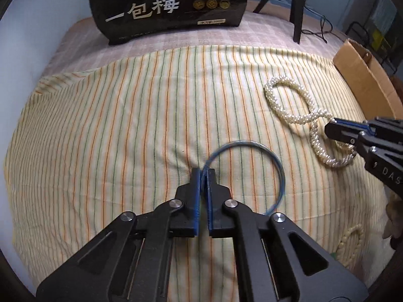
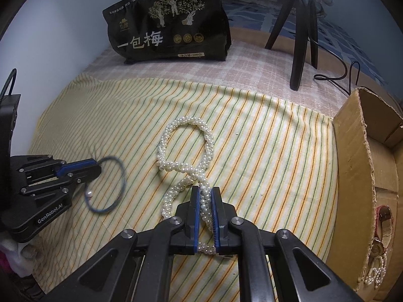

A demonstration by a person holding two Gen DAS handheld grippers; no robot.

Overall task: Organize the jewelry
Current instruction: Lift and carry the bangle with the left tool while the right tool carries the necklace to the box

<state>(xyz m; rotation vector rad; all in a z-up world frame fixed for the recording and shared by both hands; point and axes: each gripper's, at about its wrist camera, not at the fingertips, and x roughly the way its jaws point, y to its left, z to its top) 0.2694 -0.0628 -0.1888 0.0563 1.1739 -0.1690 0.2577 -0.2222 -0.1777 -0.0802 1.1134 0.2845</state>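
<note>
I have both pieces gripped: left gripper (image 1: 204,173) clamps the blue bangle (image 1: 275,161), right gripper (image 2: 205,196) pinches the pearl necklace (image 2: 186,146). Neither is in the cardboard box (image 2: 352,163) yet; a watch (image 2: 384,226) already sits there.

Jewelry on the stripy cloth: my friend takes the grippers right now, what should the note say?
Left gripper: jaws shut on the blue ring.
Right gripper: jaws shut on the pearl necklace, most of which lies looped on the striped cloth.
Cardboard box at the right already holds a watch and some pearls.
Left: both held pieces probably go into the box.
</note>
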